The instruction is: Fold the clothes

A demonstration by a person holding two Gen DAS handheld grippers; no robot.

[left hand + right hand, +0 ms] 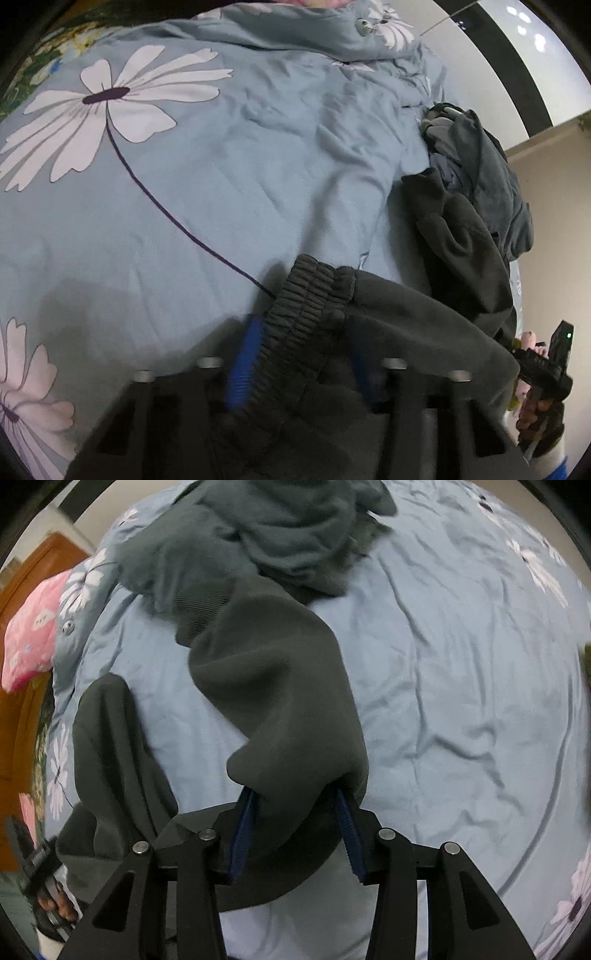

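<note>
A dark grey fleece garment [424,325] with a ribbed elastic band [303,295] hangs between both grippers above a light blue floral bedspread [184,184]. My left gripper [303,369] is shut on the ribbed band, blue pads either side of it. My right gripper [295,830] is shut on another bunched edge of the same garment [277,686], which drapes up and away from it. The right gripper also shows at the right edge of the left wrist view [546,373], and the hand holding the left gripper shows at the lower left of the right wrist view [48,878].
A heap of other dark grey-green clothes [491,192] lies on the bed's right side; it shows at the top of the right wrist view [295,528]. A pink pillow [33,627] and a wooden headboard [29,576] are at the left.
</note>
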